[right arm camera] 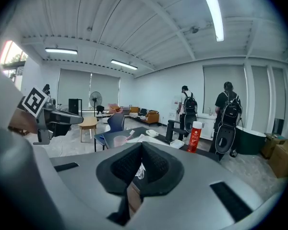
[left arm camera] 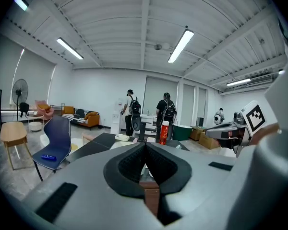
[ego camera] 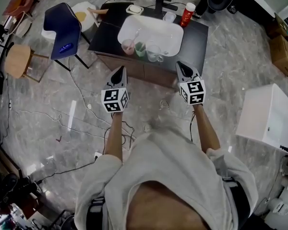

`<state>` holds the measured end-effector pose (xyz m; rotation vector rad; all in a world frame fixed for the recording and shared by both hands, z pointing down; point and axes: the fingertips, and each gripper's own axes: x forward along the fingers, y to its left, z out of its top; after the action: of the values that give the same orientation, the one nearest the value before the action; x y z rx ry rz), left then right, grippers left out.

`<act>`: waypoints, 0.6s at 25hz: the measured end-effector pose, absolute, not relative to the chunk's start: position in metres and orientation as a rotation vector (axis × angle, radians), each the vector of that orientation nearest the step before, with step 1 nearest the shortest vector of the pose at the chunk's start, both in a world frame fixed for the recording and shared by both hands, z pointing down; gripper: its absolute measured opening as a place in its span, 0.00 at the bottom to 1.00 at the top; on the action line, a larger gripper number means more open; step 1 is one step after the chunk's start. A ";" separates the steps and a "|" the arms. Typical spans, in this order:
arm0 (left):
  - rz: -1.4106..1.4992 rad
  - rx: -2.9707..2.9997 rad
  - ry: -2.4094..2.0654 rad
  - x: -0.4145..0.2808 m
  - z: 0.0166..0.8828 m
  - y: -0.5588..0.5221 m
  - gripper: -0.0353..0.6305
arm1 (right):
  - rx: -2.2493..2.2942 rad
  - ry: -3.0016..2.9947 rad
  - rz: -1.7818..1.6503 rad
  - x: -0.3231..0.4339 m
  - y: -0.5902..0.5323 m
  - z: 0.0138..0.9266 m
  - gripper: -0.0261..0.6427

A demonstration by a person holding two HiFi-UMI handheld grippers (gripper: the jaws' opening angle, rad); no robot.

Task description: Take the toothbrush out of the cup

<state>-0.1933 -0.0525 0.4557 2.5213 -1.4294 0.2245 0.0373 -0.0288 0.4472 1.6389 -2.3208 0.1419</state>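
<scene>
Your left gripper [ego camera: 119, 72], right gripper [ego camera: 183, 68] — jaws closed, empty; both short of the bench [ego camera: 109, 30] bearing toothbrush [right arm camera: 130, 134] in pink cup [ego camera: 128, 46].

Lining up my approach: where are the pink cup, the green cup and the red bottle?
pink cup [ego camera: 128, 46], head view, middle of its body
green cup [ego camera: 140, 49], head view, middle of its body
red bottle [ego camera: 186, 16], head view, red side below cap

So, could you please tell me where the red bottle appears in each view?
Head view: red bottle near the top, right of centre.
Left gripper view: centre, just above the jaws.
Right gripper view: right of centre.
Shared landmark: the blue chair, left of it everywhere.
</scene>
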 end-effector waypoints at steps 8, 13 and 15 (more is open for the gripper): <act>0.273 2.452 -1.524 -0.162 0.466 -0.106 0.09 | 1.521 -2.425 0.230 0.072 -0.097 0.469 0.06; 0.319 2.381 -1.594 -0.153 0.478 -0.118 0.09 | 1.421 -2.497 0.295 0.080 -0.116 0.488 0.06; 0.336 2.340 -1.621 -0.150 0.486 -0.121 0.09 | 1.382 -2.511 0.315 0.083 -0.122 0.498 0.06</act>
<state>-0.1500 -0.1207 0.4860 2.3397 -1.6210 0.3363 0.0826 -0.1215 0.4984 1.3825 -2.5107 0.3148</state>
